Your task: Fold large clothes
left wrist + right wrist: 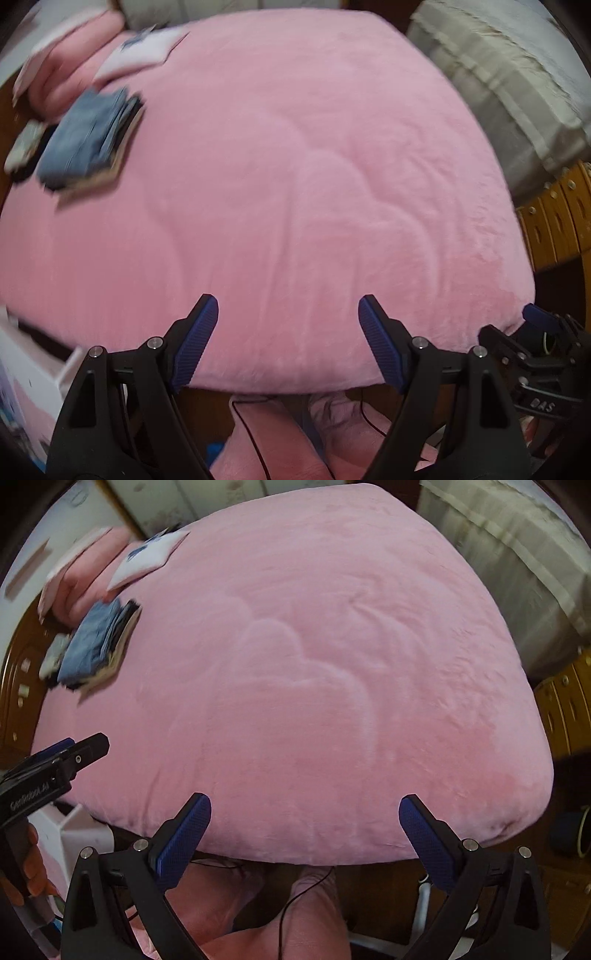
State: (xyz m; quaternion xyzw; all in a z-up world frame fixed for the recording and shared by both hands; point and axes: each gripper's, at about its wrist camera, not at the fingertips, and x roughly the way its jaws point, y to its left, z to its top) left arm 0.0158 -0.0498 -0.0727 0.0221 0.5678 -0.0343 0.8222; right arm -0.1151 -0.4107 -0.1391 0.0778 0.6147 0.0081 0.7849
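Both the left hand-held gripper [288,325] and right hand-held gripper [304,823] are hanging wide, empty, near the bed [295,166]; folded clothes [85,144] are lying far left.

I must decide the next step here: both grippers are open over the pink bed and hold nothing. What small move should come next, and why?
Probably reach the left gripper toward the folded clothes stack at the far left: both it and the right gripper are open and empty, and no unfolded garment lies on the pink blanket.
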